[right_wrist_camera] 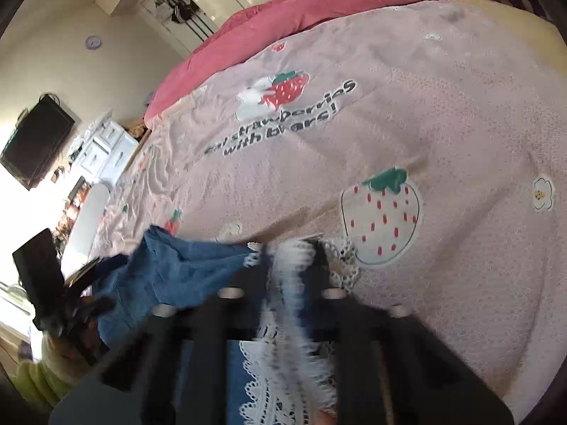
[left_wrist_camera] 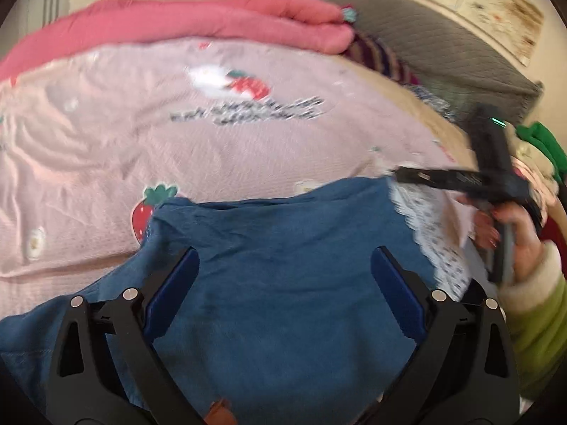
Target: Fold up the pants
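Left tongs (left_wrist_camera: 283, 276) spread wide, nothing between the pads, hovering over the blue pants (left_wrist_camera: 283, 301) without a hold on them. Right tongs (right_wrist_camera: 290, 258) closed tight on the white lace trim (right_wrist_camera: 283, 372) at the pants' edge, blurred in its own view; seen from the left wrist view out to the right, gripped by a hand (left_wrist_camera: 514, 244) in a green sleeve. Pants lying rumpled on the pink strawberry bedspread (right_wrist_camera: 425, 124) of the bed, near edge, with a folded red blanket (left_wrist_camera: 212, 21) well beyond. Probably mid-fold or mid-spread: one edge pinched, the other free. Next move likely calls for the left tongs to drop onto the opposite edge, close on the cloth, then draw both edges taut and even before laying over.
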The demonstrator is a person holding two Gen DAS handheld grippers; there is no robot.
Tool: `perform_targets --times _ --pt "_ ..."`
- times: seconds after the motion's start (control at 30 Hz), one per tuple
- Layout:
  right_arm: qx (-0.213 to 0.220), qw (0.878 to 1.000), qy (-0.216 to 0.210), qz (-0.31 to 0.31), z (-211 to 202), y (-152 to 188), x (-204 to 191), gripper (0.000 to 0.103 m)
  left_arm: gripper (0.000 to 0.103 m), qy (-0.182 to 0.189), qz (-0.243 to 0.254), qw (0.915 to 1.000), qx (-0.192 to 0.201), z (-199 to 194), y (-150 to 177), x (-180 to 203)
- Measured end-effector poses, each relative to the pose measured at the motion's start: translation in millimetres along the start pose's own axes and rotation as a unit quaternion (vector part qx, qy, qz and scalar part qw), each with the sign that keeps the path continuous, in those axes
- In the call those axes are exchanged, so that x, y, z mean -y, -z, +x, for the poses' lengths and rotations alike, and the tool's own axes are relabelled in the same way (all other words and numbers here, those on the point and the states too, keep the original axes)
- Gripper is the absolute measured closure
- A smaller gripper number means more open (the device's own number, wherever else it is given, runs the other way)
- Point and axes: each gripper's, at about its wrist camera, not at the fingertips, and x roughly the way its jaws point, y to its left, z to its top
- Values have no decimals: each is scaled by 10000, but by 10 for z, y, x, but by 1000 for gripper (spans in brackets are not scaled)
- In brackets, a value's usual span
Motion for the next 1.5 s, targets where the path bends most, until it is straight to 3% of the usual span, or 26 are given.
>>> perform_targets --times 0.1,0.23,0.33,0.43,0.5,0.57,0.6,0.77,0.93,1.13,1.2,1.3,1.43,1.5 --pt "349 9983 434 -193 -198 107 -28 98 13 -364 -187 9991 -108 154 -59 -185" --pt "430 9928 933 -617 -39 184 -60 96 13 -756 -241 9968 -136 305 -89 -371" --pt "451 9898 1120 -756 81 194 -26 78 13 -956 -339 9947 -186 383 -75 -514" --pt "547 9891 1230 -604 28 144 65 50 14 -1004 -374 9942 -67 326 -48 -585" --pt "689 9905 1121 -394 -155 140 137 48 14 -980 -407 9943 96 194 -40 -609" --pt "854 9894 1126 -344 -403 190 142 32 14 -892 -492 9942 352 -93 17 -651" --pt "884 9883 1171 -415 -505 233 109 29 14 -855 -511 9940 454 -234 60 -668" --pt "641 9879 1081 -903 -631 500 -227 28 11 -1170 -882 9843 987 -1074 437 -862" --pt "294 9838 681 -1630 -442 736 -777 28 11 -1560 -1063 9757 1113 -1625 847 -875" --pt "-306 9771 477 -2051 1 809 -1215 28 11 -1396 -672 9839 887 -1483 1010 -698" --pt "-452 9760 601 -2042 75 823 -1223 28 11 -1692 -589 9812 713 -1338 1029 -734" --pt "-568 9760 910 -1894 58 852 -1066 26 11 -2148 -723 9734 331 -1169 1138 -940" --pt "-595 9811 1062 -1501 -91 936 -745 22 11 -2137 -685 9739 340 -1151 1263 -1122" --pt "-543 9850 956 -1331 -183 963 -645 22 11 -2294 -736 9699 352 -1163 1259 -1193"
